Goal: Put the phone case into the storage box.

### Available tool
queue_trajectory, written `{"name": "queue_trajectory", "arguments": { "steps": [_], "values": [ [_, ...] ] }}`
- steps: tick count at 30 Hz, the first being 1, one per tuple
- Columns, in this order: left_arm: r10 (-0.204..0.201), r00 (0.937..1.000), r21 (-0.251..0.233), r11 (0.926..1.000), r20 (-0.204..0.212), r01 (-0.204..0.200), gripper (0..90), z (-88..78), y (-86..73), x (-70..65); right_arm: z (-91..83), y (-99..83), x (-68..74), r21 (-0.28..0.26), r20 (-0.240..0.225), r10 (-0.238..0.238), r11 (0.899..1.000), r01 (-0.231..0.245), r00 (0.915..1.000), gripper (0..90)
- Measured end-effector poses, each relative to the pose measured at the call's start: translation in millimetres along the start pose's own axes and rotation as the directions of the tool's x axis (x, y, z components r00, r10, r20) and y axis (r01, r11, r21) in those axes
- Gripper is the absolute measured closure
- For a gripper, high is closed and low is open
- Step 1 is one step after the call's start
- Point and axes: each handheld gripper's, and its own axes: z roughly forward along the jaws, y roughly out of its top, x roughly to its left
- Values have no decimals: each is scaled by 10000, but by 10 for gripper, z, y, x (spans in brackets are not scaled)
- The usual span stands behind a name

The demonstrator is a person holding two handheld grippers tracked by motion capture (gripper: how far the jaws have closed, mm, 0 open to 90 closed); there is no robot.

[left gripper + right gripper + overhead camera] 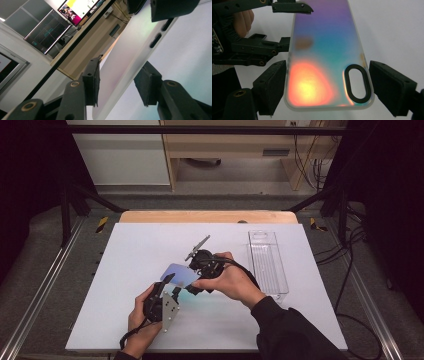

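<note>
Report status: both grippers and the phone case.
Right gripper shut on phone case, held above the table. Left gripper at its edge, jaws either side, not clamped. Clear tray off to the side, nothing in the way.

The high view looks forward and down from above the person's side, far enough back to take in the whole white table (125, 320); the left gripper view sits close behind its own jaws, tilted upward past the phone case (120, 72) toward a monitor (47, 31); the right gripper view rides just as near, facing the case's iridescent back (324, 50) — all three views share that case (180, 275).
</note>
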Motion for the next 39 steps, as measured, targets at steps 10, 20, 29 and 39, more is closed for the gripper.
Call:
{"name": "queue_trajectory", "arguments": {
  "steps": [10, 20, 29, 39],
  "values": [
    [430, 9991, 57, 9991, -50, -430, 691, -14, 0, -12, 3, 21, 3, -152, -77, 56, 9999, -57, 10000, 174],
    [182, 9997, 90, 9998, 149, -184, 812, -39, -4, 30, 0, 20, -6, -348, -56, 22, 9994, -24, 10000, 243],
    [-340, 9992, 150, 9993, 203, 337, 815, -48, -29, 75, -56, 7, -34, -990, -261, 218, 9948, -243, 9994, 172],
    [-2409, 9705, 397, 9699, 99, 2403, 815, -57, -116, 218, -168, -119, -137, -2634, -344, 1064, 9582, -1117, 9937, 73]
  ]
}}
